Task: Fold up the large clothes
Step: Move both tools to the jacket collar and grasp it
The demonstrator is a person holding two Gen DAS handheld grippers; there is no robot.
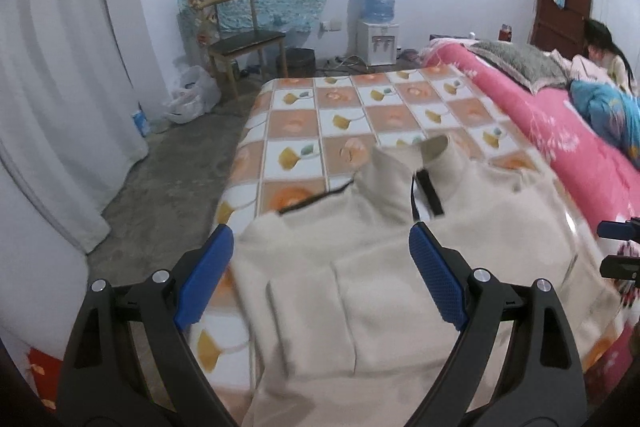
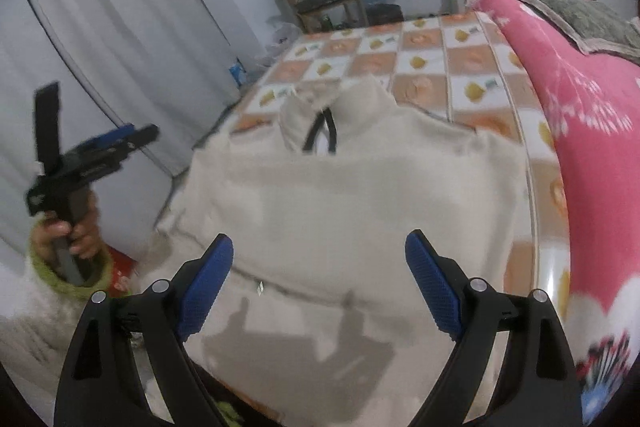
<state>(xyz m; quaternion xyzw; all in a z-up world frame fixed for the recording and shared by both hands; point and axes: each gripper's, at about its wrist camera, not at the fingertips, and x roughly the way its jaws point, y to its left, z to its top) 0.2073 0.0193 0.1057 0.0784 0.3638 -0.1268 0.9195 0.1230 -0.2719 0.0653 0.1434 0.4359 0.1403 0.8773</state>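
**Cream garment spread on the bed, both grippers wide and empty above it**

A cream high-collared garment (image 1: 360,291) lies spread flat on the checked bedsheet (image 1: 320,115), collar pointing to the far end of the bed, a dark zip open at the neck. Its near hem reaches the bed's near edge. The left gripper (image 1: 320,247) hangs over the garment's near part, jaws wide apart, nothing between the blue pads. The right gripper (image 2: 320,259) stands likewise wide and empty above the cloth, casting a shadow on it. In the right wrist view, a hand (image 2: 76,231) in a green-cuffed sleeve grips the left tool's handle, off the bed's left edge. A pink floral quilt (image 1: 560,131) runs along the right side of the sheet. Beyond the bed stand a wooden chair (image 1: 244,43) and a water dispenser (image 1: 378,27) against the wall; a white curtain (image 1: 60,87) hangs at left
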